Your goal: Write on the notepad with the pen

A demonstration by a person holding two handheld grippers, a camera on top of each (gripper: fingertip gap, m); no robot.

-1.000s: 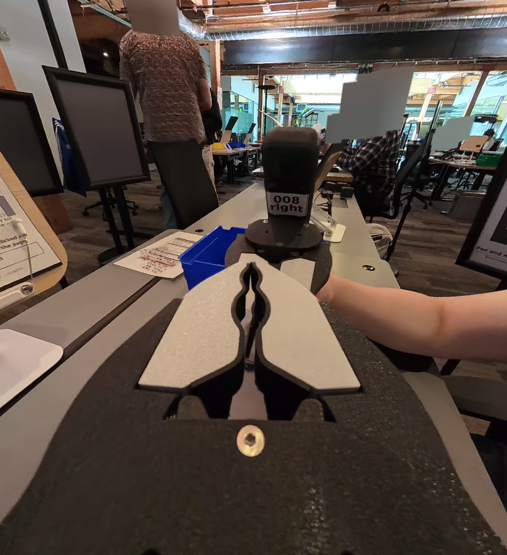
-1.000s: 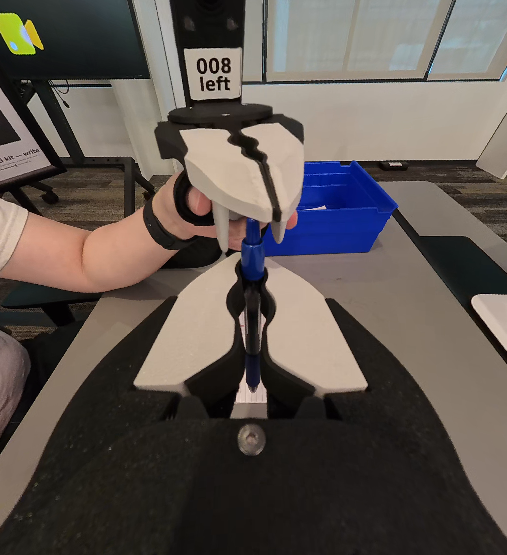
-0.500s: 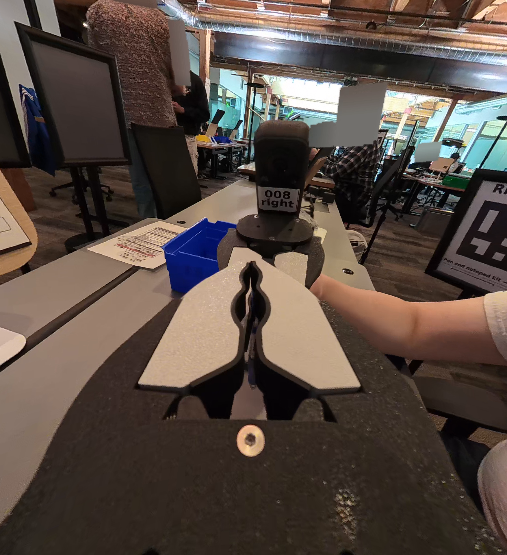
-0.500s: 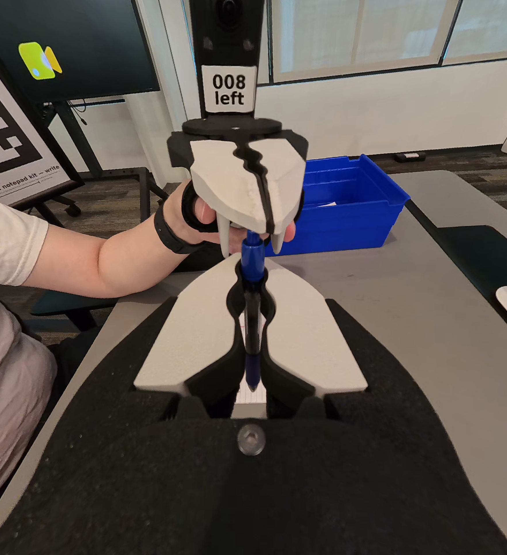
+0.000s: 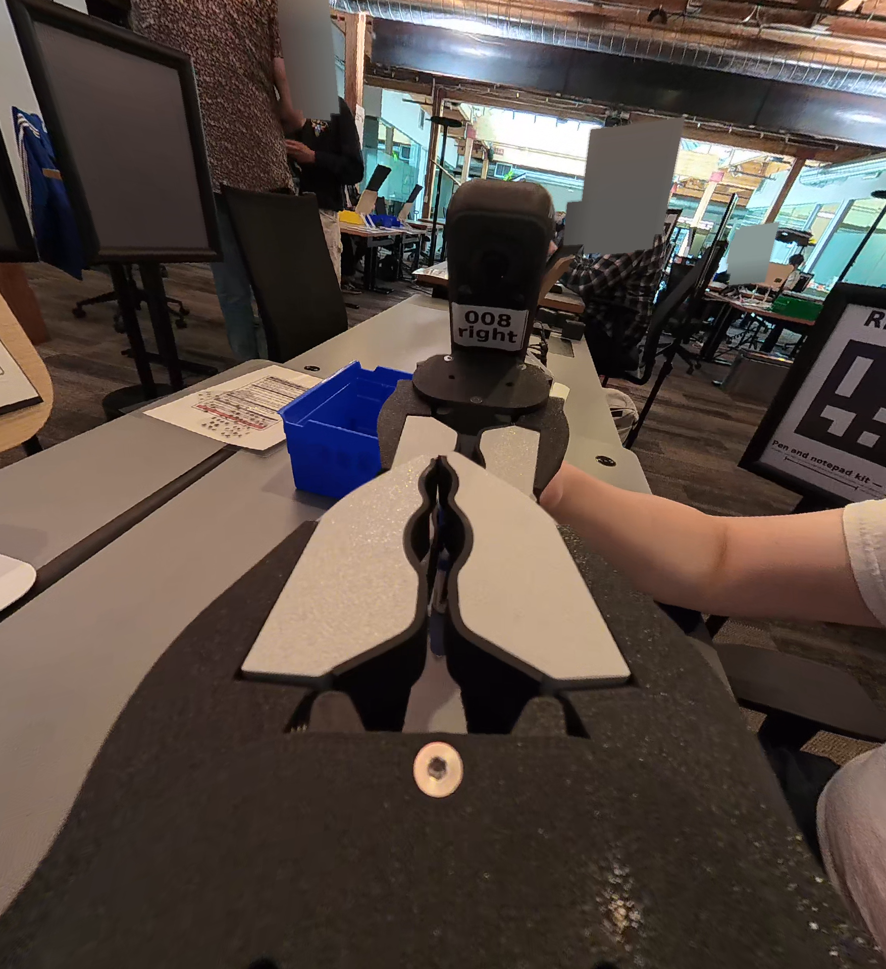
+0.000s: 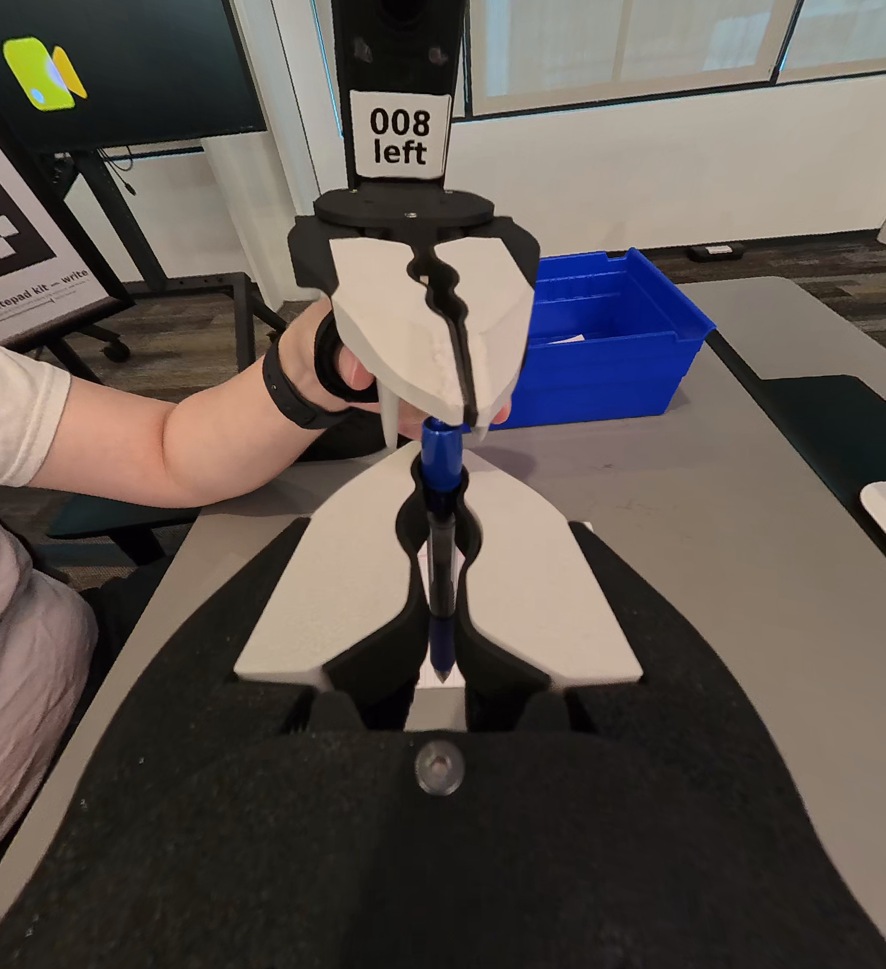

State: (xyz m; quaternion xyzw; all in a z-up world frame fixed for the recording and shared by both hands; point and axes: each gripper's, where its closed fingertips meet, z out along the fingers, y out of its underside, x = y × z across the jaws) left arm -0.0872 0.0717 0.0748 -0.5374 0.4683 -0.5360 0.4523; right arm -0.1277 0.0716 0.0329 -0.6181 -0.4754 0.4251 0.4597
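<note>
Right wrist view: my right gripper [image 6: 438, 461] clamps a blue-capped pen [image 6: 439, 550], tip toward me, above the white lined notepad [image 6: 443, 681]. My left gripper [image 6: 433, 419], fingers together, touches the cap. No writing seems begun.

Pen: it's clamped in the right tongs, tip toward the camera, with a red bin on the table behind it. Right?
Not quite. The bin is blue, not red, as the right wrist view shows. The pen is clamped in the right tongs, tip toward the camera.
</note>
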